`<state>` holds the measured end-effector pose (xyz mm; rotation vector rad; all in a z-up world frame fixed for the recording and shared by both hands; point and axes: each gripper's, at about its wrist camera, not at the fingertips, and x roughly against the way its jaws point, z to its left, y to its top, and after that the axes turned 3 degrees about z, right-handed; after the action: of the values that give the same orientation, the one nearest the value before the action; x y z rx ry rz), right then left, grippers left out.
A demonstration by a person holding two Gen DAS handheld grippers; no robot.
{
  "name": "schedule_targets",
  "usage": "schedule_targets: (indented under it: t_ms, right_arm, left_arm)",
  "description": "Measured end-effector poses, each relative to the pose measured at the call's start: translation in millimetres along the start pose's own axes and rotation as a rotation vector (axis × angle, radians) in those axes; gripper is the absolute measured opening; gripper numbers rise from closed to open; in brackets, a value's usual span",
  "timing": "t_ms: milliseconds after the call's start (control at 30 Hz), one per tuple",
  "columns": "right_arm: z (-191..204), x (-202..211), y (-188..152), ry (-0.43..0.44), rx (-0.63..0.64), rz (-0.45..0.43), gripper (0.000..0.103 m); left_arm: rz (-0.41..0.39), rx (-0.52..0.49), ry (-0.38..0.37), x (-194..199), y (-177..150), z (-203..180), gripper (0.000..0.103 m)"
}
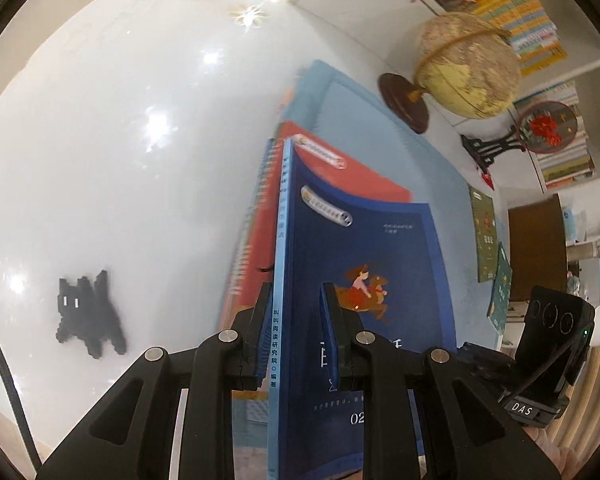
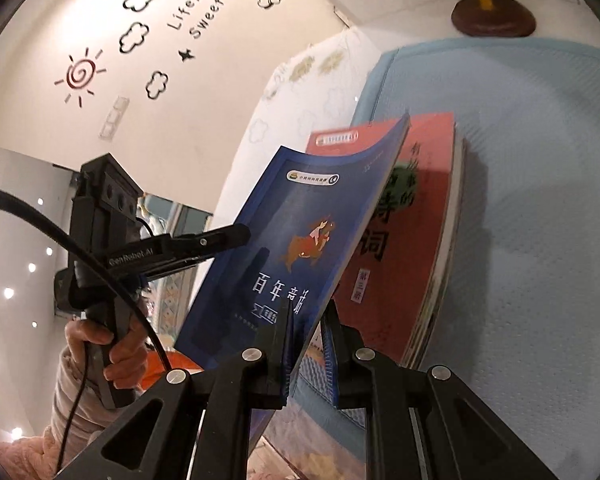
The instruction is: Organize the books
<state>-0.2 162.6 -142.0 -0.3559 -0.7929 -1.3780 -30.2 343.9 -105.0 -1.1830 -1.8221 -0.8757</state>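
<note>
A dark blue book (image 1: 364,264) is held tilted above a red book (image 1: 340,176) that lies on a light blue mat (image 1: 380,120). My left gripper (image 1: 296,320) has its fingers on either side of the blue book's spine edge and holds it. In the right wrist view my right gripper (image 2: 306,332) has its jaws on the blue book's (image 2: 300,236) lower edge, with a small gap at the right finger. The red book (image 2: 404,232) tops a stack on the mat (image 2: 540,208). The left gripper (image 2: 220,240) shows there at the book's left edge.
A globe on a dark wooden base (image 1: 464,68) stands beyond the mat. A framed round ornament (image 1: 540,128) and two green books (image 1: 488,240) are at the right. A black pixel-cat figure (image 1: 88,312) sits on the glossy white table (image 1: 120,140).
</note>
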Motion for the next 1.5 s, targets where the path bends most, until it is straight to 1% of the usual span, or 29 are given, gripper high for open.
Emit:
schedule_targets:
  t_ms: [67, 167, 367, 533, 567, 633, 700, 767, 900, 1033, 1133, 1233, 1300, 1400, 1500]
  right_arm:
    - [1, -4, 3, -0.014, -0.002, -0.014, 0.014]
    - [0, -3, 9, -0.028, -0.015, -0.030, 0.014]
    - [-9, 1, 13, -0.077, -0.053, -0.047, 0.014]
    - [-22, -3, 8, -0.090, -0.101, -0.042, 0.014]
    - [-21, -4, 8, -0.093, -0.106, -0.043, 0.014]
    - [-23, -7, 9, -0.100, -0.114, -0.046, 0.015]
    - [-25, -9, 11, -0.087, -0.129, -0.037, 0.015]
    - [-24, -12, 10, -0.100, -0.122, -0.034, 0.015]
    - [-22, -15, 10, -0.106, -0.140, -0.041, 0.015]
    - [-26, -15, 9, -0.120, -0.155, -0.042, 0.015]
    - [-28, -16, 9, -0.126, -0.164, -0.038, 0.016]
    - [-28, -17, 9, -0.126, -0.175, -0.035, 0.016]
    - [-28, -16, 9, -0.128, -0.176, -0.040, 0.017]
    - [-28, -16, 12, -0.132, -0.181, -0.037, 0.018]
    - [-28, -16, 15, -0.140, -0.184, -0.016, 0.018]
  left_arm:
    - [0.008, 0.018, -0.010, -6, 2, 7, 0.018]
    - [0.022, 0.012, 0.006, -16, 6, 7, 0.018]
    - [0.034, 0.001, -0.023, -29, 18, -1, 0.018]
    - [0.042, 0.003, -0.020, -37, 24, -3, 0.018]
    - [0.041, 0.005, -0.012, -38, 25, 0, 0.019]
    - [0.036, 0.015, -0.024, -37, 27, 3, 0.019]
    - [0.033, 0.024, -0.026, -36, 29, 5, 0.019]
    - [0.032, 0.025, -0.025, -36, 30, 6, 0.019]
    - [0.043, 0.001, 0.018, -37, 32, 0, 0.019]
    - [0.061, -0.053, 0.087, -39, 32, -11, 0.022]
    - [0.069, -0.091, 0.118, -41, 34, -16, 0.022]
    - [0.072, -0.088, 0.135, -40, 37, -17, 0.022]
    - [0.059, -0.091, 0.187, -38, 39, -16, 0.022]
    - [0.068, -0.066, 0.173, -37, 40, -12, 0.023]
    - [0.064, -0.047, 0.213, -36, 39, -11, 0.023]
